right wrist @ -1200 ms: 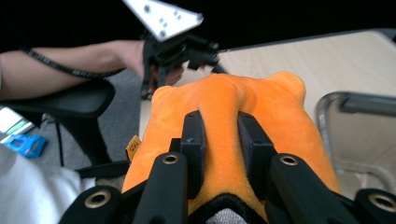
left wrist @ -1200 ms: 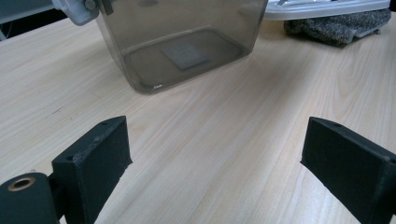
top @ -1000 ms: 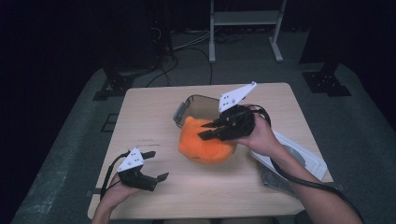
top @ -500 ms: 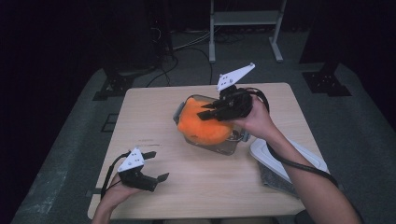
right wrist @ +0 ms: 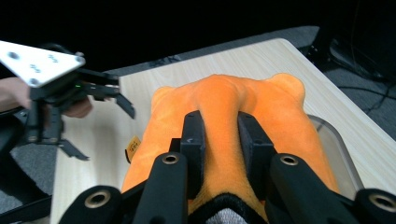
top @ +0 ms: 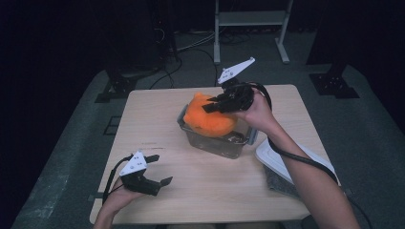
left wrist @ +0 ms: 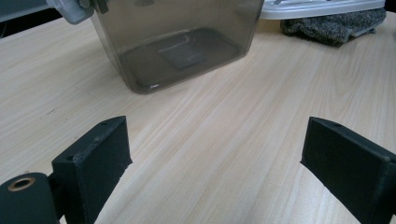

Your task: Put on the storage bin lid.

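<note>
A person sits at a light wooden table (top: 157,119) in a dark room, holding a two-jaw gripper in each hand.

The right gripper (top: 215,106) is clenched on an orange plush toy (top: 208,118), pinching a ridge of its fur. In the right gripper view the two black jaws press into the plush (right wrist: 224,121) from both sides, and the fabric bulges up between them. The gripper covers the near end of the toy, so its face and overall shape cannot be made out. A small yellow tag (right wrist: 133,146) pokes out at the toy's side; its print is too small to read.

The toy sits partly inside a clear, smoky plastic container (top: 224,141) near the middle of the table, with much of it above the rim. How deep the underside reaches is hard to tell. In the left gripper view, the container (left wrist: 182,42) is cut off at the top edge, and only its lower walls and floor show.

The left gripper (top: 159,170) rests near the table's front left corner, well apart from the container, its jaws spread wide around nothing.

At the table's right edge lies a white lid (top: 277,160) on a grey cloth (top: 277,180), both partly hidden by the person's right forearm.
</note>
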Available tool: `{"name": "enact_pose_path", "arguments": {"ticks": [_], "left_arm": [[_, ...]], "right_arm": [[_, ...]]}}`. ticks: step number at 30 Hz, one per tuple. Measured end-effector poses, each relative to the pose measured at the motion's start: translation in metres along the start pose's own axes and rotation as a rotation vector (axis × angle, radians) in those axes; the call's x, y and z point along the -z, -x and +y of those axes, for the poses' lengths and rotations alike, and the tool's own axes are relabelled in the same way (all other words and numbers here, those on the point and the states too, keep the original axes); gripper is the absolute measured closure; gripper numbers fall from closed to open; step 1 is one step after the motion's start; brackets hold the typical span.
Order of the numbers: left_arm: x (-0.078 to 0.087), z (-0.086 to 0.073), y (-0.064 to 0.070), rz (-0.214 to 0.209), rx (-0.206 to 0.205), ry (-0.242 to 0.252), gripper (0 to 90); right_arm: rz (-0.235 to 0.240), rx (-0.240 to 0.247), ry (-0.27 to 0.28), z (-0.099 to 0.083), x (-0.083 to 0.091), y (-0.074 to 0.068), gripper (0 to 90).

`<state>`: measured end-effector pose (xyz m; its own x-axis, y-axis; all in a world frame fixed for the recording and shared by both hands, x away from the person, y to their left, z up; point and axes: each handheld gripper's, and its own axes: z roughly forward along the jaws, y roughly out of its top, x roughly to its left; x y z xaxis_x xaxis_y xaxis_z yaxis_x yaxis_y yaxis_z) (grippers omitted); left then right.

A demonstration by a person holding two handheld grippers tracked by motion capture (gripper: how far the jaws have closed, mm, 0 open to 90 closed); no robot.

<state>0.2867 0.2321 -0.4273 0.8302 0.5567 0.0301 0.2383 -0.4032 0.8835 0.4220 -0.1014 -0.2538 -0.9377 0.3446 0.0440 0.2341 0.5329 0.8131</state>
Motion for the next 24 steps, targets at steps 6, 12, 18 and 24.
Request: {"name": "enact_pose_path", "arguments": {"ticks": [6, 12, 18, 24], "left_arm": [[0.0, 0.0, 0.0, 0.0, 0.0, 0.002, 7.2], [-0.001, 0.0, 0.001, -0.007, 0.003, 0.0, 7.2], [-0.001, 0.0, 0.001, -0.012, 0.001, -0.004, 7.1], [-0.001, 0.0, 0.001, -0.014, 0.002, -0.003, 7.1]], "right_arm": [[-0.012, -0.038, -0.006, -0.011, -0.008, 0.016, 74.3], [-0.02, -0.068, -0.011, -0.017, -0.012, 0.026, 74.1], [-0.026, -0.084, -0.02, -0.022, -0.017, 0.033, 74.0], [-0.029, -0.089, -0.033, -0.026, -0.024, 0.04, 73.9]]}}
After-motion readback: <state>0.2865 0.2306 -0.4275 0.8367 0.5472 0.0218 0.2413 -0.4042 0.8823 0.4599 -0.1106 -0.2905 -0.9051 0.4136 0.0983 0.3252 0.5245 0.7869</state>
